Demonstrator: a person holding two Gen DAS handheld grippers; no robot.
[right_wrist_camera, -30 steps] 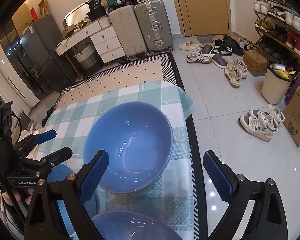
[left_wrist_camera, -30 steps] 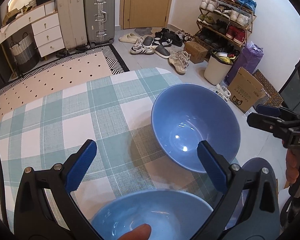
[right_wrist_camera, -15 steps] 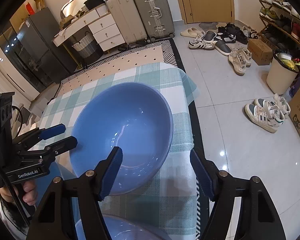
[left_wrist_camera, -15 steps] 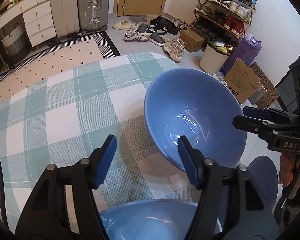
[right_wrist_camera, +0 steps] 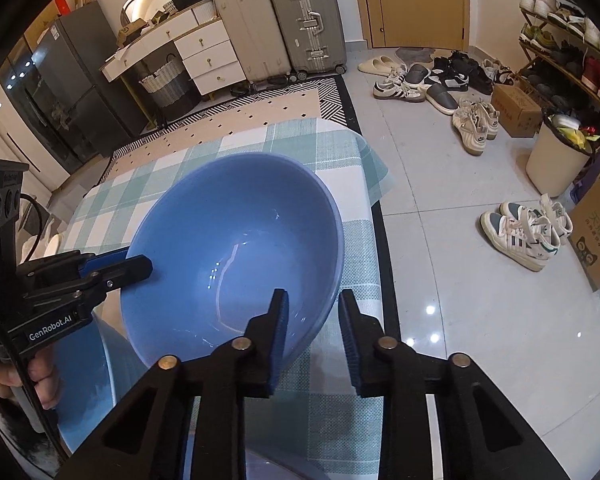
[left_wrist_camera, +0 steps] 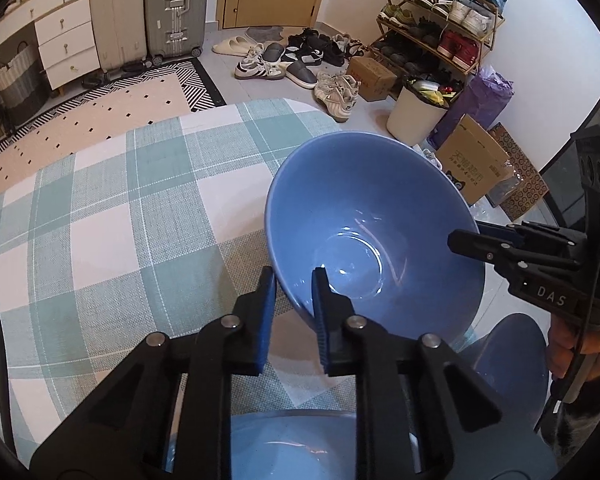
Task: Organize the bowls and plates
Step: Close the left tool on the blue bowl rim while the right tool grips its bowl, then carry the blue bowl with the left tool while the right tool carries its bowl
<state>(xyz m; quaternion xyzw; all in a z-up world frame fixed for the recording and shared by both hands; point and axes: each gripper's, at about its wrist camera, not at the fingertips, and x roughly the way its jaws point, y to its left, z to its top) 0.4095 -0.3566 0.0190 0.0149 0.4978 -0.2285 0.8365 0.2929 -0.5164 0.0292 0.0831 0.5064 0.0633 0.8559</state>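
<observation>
A large blue bowl (left_wrist_camera: 372,216) (right_wrist_camera: 236,240) sits on the green-and-white checked tablecloth (left_wrist_camera: 100,220). My left gripper (left_wrist_camera: 294,280) has its jaws closing on the bowl's near-left rim, one pad inside and one outside, pressing the wall. It also shows in the right wrist view as the left gripper (right_wrist_camera: 136,266), clamped on that rim. My right gripper (right_wrist_camera: 313,300) has its jaws closing on the opposite rim in the same way. From the left wrist view the right gripper (left_wrist_camera: 466,240) grips the bowl's far-right edge.
A second blue bowl (left_wrist_camera: 292,448) lies just below the left gripper, and another blue dish (left_wrist_camera: 512,360) (right_wrist_camera: 84,380) stands near the table's edge under a person's hand (left_wrist_camera: 572,352). Beyond the table are a rug, suitcases, shoes, a bin and boxes on the floor.
Both grippers sank toward the large bowl and went from wide open to clamped on its rim, one on each side. The bowl looks larger in both views.
</observation>
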